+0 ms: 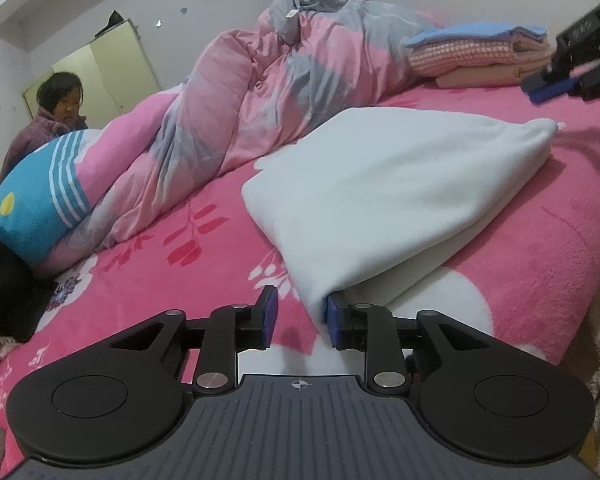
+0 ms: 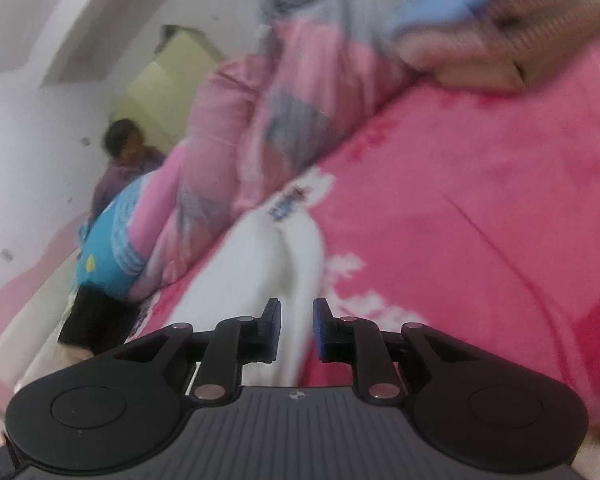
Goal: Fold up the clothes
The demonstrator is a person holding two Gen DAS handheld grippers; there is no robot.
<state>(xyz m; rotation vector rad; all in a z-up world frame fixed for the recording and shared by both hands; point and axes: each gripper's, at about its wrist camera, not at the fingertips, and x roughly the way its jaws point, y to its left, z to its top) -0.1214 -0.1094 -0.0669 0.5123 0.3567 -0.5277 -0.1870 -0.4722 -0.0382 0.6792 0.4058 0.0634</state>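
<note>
We note one white garment (image 1: 388, 192), soft and fleece-like, lying folded flat on the pink bed cover. Its upper layer is smooth, with a thinner lower layer showing along the right edge. Its near corner hangs just ahead of the camera. In the right wrist view it (image 2: 260, 272) appears blurred, detail indistinct.

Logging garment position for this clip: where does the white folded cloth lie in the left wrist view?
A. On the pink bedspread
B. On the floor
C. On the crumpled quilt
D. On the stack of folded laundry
A: the white folded cloth rests directly on the pink bedspread.
</note>
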